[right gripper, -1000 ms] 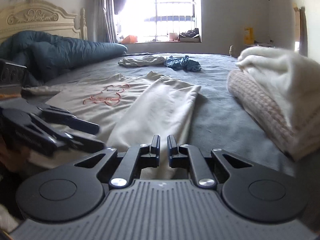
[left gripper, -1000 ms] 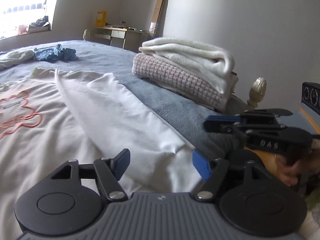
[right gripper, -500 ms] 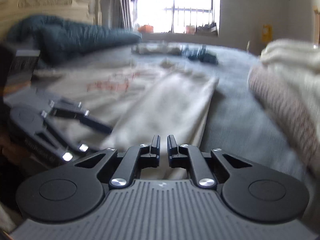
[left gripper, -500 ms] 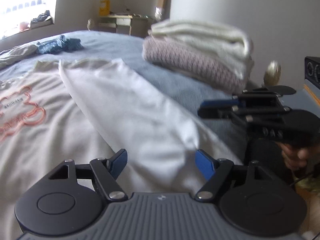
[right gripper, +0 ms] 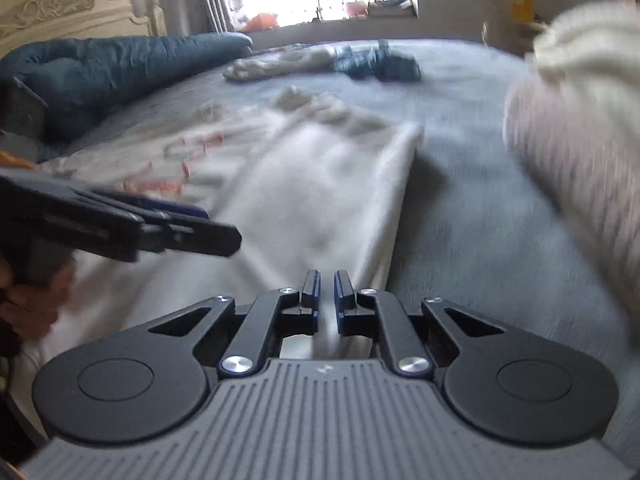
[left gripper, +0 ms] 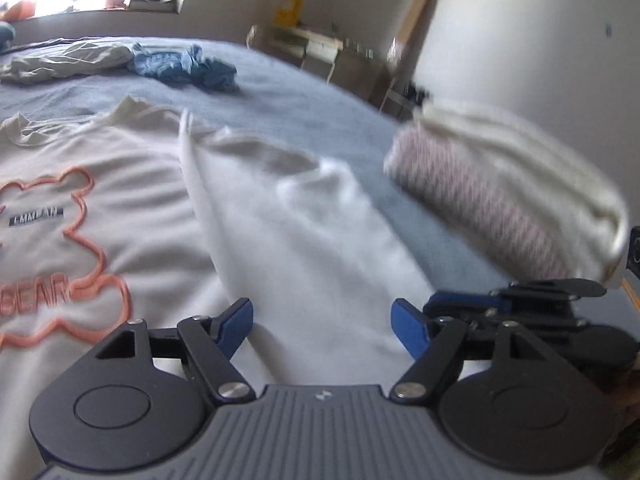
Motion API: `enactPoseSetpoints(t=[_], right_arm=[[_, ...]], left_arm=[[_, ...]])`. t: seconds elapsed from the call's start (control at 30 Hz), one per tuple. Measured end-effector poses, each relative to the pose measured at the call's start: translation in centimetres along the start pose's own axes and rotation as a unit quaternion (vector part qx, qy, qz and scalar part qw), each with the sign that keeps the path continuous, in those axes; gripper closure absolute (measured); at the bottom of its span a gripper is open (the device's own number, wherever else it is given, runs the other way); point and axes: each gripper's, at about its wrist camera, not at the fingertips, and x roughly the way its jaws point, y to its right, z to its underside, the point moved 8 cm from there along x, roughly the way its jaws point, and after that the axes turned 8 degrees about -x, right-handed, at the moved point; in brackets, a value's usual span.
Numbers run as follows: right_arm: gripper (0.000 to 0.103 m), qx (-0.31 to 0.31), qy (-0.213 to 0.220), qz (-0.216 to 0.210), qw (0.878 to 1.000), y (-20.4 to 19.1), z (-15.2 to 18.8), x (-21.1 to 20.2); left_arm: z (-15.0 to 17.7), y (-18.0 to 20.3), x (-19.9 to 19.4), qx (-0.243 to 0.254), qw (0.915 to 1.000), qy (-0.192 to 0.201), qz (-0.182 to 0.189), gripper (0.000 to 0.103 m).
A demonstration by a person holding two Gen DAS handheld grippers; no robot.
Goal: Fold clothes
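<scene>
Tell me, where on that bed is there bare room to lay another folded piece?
Bare blue bedcover runs between the cream bear shirt and the folded stack, and widens behind the stack toward the crumpled blue garment. The side by the rolled dark duvet is crowded by the spread shirt.

A: Bed (left gripper: 312, 104) layout?
B: Shirt (left gripper: 132, 200) spread on the near part, folded stack (left gripper: 500, 196) to its right, apart from it.
A: Behind?
B: Two crumpled garments (left gripper: 184, 66) side by side, far back; duvet (right gripper: 112, 68) at the headboard (right gripper: 68, 12), left in the right wrist view.
</scene>
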Motion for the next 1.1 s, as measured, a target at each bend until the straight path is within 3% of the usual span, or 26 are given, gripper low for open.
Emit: enactPoseSetpoints(t=[0.07, 0.23, 0.4, 0.47, 0.5, 0.6, 0.77, 0.87, 0.93, 1.03, 1.1], right_arm=[[0.096, -0.016, 0.022, 0.011, 1.0, 0.7, -3.0, 0.7], [0.096, 0.005, 0.032, 0.035, 0.999, 4.1, -7.8, 8.1], [0.101, 0.035, -0.035, 0.067, 0.997, 8.0, -4.4, 13.5], [0.1, 0.066, -0.031, 0.068, 0.995, 8.9, -4.1, 12.7], [0.094, 0.066, -0.025, 0.079, 0.994, 8.9, -4.4, 12.0], [0.094, 0.039, 0.003, 0.063, 0.997, 7.6, -6.7, 10.4], [0.097, -0.009, -0.014, 0.017, 1.0, 5.4, -9.3, 14.7], [0.098, -0.041, -0.061, 0.077, 0.994, 7.2, -8.5, 18.5], [0.097, -0.039, -0.057, 0.099, 0.993, 8.1, -8.9, 18.2], [0.094, -0.048, -0.023, 0.078, 0.996, 6.6, -11.0, 16.3], [0.094, -0.057, -0.024, 0.04, 0.997, 5.0, -12.2, 17.0]], left_arm=[[-1.2, -0.5, 0.4, -0.012, 0.9999, 0.008, 0.008, 0.025], [-1.5, -2.0, 3.0, -0.009, 0.9999, 0.012, -0.004, 0.025], [-0.8, -2.3, 3.1, 0.011, 0.9994, 0.031, 0.006, 0.024], [-0.8, -2.3, 3.1, 0.01, 0.9993, 0.033, 0.012, 0.022], [-0.8, -2.3, 3.1, 0.009, 0.9993, 0.034, 0.016, 0.02], [-0.6, -2.2, 3.1, 0.013, 0.999, 0.038, 0.02, 0.018], [-0.6, -2.4, 3.0, 0.008, 0.9986, 0.044, 0.029, 0.018], [-0.7, -2.8, 2.8, -0.008, 0.998, 0.046, 0.042, 0.018], [-0.7, -2.9, 2.8, -0.013, 0.9976, 0.048, 0.048, 0.018], [-0.6, -3.1, 2.7, -0.016, 0.9971, 0.05, 0.054, 0.017], [-0.7, -3.1, 2.7, -0.018, 0.9968, 0.052, 0.058, 0.017]])
